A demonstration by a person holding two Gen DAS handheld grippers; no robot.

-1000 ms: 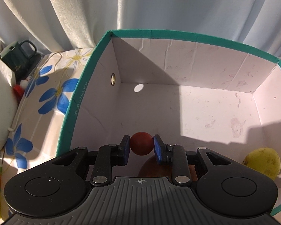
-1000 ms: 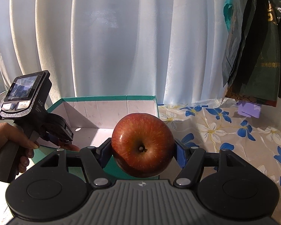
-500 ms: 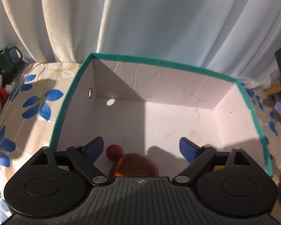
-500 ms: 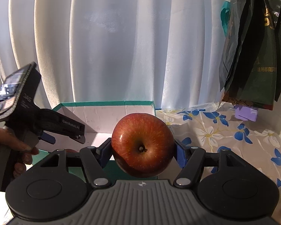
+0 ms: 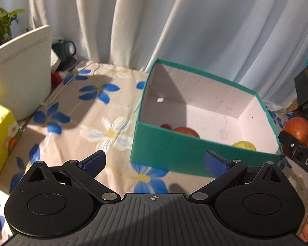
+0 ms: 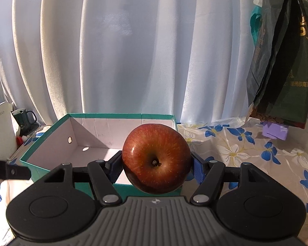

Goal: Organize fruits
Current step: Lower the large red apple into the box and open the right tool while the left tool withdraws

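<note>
A teal box (image 5: 174,153) with a white inside stands on the flowered tablecloth; it also shows in the right wrist view (image 6: 57,127). Inside lie a small dark red fruit (image 5: 165,126), a red apple (image 5: 185,131) and a yellow fruit (image 5: 243,145). My left gripper (image 5: 154,162) is open and empty, in front of and left of the box. My right gripper (image 6: 156,167) is shut on a large red apple (image 6: 156,157), held above the box's near right corner. That apple shows at the right edge of the left wrist view (image 5: 297,131).
A white device (image 5: 20,71), a dark green mug (image 5: 64,48) and a plant (image 5: 0,24) stand at the far left. A yellow carton (image 5: 0,139) is at the left edge. Dark bags (image 6: 281,61) hang at the right. Curtains close the back.
My left gripper opened, let go of the small red fruit into the box, then pulled back out and to the left. My right gripper keeps the apple and has barely moved.
</note>
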